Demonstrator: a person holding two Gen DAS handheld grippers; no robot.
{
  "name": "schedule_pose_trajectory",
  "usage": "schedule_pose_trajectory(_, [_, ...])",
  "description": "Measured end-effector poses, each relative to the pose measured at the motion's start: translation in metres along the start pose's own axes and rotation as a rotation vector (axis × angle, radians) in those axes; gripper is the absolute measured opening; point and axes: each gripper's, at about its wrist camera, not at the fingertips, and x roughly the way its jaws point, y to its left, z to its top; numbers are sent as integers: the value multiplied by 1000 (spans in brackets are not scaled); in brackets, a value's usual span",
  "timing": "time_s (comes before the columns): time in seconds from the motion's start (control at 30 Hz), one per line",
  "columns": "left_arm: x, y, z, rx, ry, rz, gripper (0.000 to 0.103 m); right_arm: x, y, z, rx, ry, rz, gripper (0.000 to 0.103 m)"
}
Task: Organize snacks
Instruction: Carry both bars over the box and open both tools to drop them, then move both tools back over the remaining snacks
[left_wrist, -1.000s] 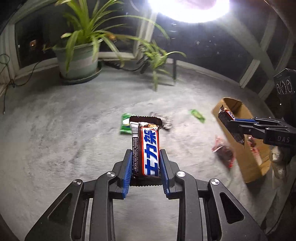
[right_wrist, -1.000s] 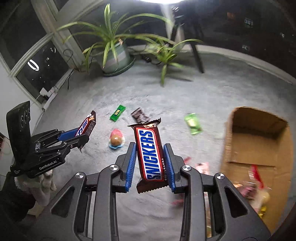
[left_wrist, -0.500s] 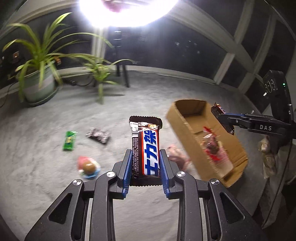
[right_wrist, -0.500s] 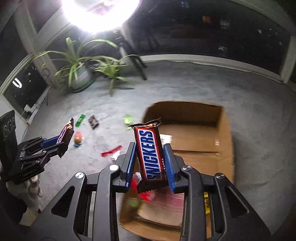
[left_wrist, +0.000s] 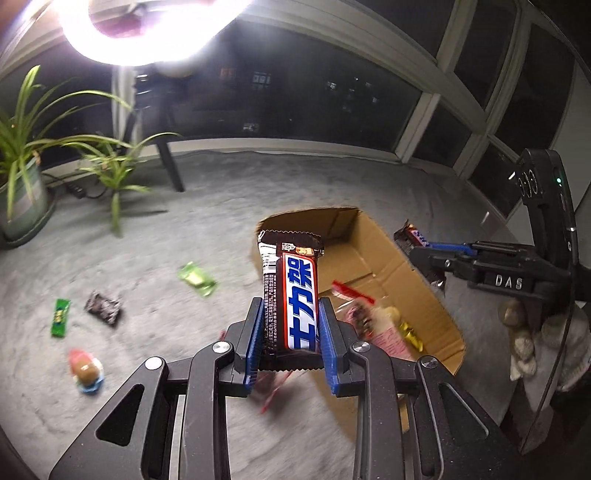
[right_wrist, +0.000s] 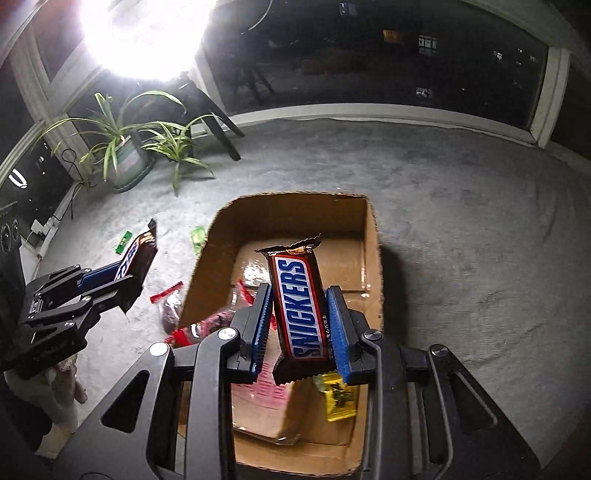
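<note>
My left gripper (left_wrist: 291, 334) is shut on a Snickers bar with Chinese lettering (left_wrist: 295, 295), held upright near the open cardboard box (left_wrist: 428, 295). My right gripper (right_wrist: 300, 328) is shut on a second Snickers bar (right_wrist: 301, 306), hanging over the same box (right_wrist: 295, 218). Several wrapped snacks lie inside the box, among them a yellow candy (right_wrist: 338, 400) and a pink packet (left_wrist: 384, 332). In the left wrist view the right gripper (left_wrist: 417, 243) reaches in from the right; in the right wrist view the left gripper (right_wrist: 138, 258) is at the left with its bar.
Loose snacks lie on the grey carpet: a green bar (left_wrist: 60, 317), a dark wrapper (left_wrist: 103, 308), a light green candy (left_wrist: 195, 278), a round candy (left_wrist: 85, 371). Potted plants (left_wrist: 22, 166) and a lamp stand (left_wrist: 168, 162) stand by the windows. A red-sealed bag (right_wrist: 168, 306) lies beside the box.
Both grippers have swept across the carpet to the box, each still holding its bar. The right one now hangs over the box; the loose snacks have slid to the left of view.
</note>
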Motion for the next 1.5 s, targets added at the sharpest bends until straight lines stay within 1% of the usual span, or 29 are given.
schedule_pose_trajectory(0.17, [19,-18,8,17,16,-5,26,5,-9,-3,13,10,-1,31])
schedule_pose_trajectory(0.37, [34,-30,14,43,38,-4,26,12,-13,-7,21,30,8,31])
schedule_pose_trajectory(0.53, [41,-35,16,53,67,-32,28,15,-15,-8,29,39,17,31])
schedule_pose_trajectory(0.57, [42,-36,16,53,69,-41,29,16,-16,-7,29,40,14,35])
schedule_pose_trajectory(0.6, [42,-36,16,56,71,-38,36,15,-16,-7,32,37,5,50])
schedule_pose_trajectory(0.67, [42,-36,15,56,71,-29,41,10,-17,-8,39,16,-2,68])
schedule_pose_trajectory(0.87, [35,-26,10,27,72,-42,41,2,-15,-7,62,-5,1,68])
schedule_pose_trajectory(0.97, [27,-21,6,10,71,-61,41,0,-8,-7,67,-12,6,68])
schedule_pose_trajectory(1.03, [21,-16,4,3,63,-60,41,-1,-1,-7,62,-16,10,68])
schedule_pose_trajectory(1.27, [-6,10,-5,-22,40,-39,41,-7,34,1,33,-45,18,68])
schedule_pose_trajectory(1.5, [-33,54,-18,-64,24,6,41,-6,76,9,4,-57,41,68])
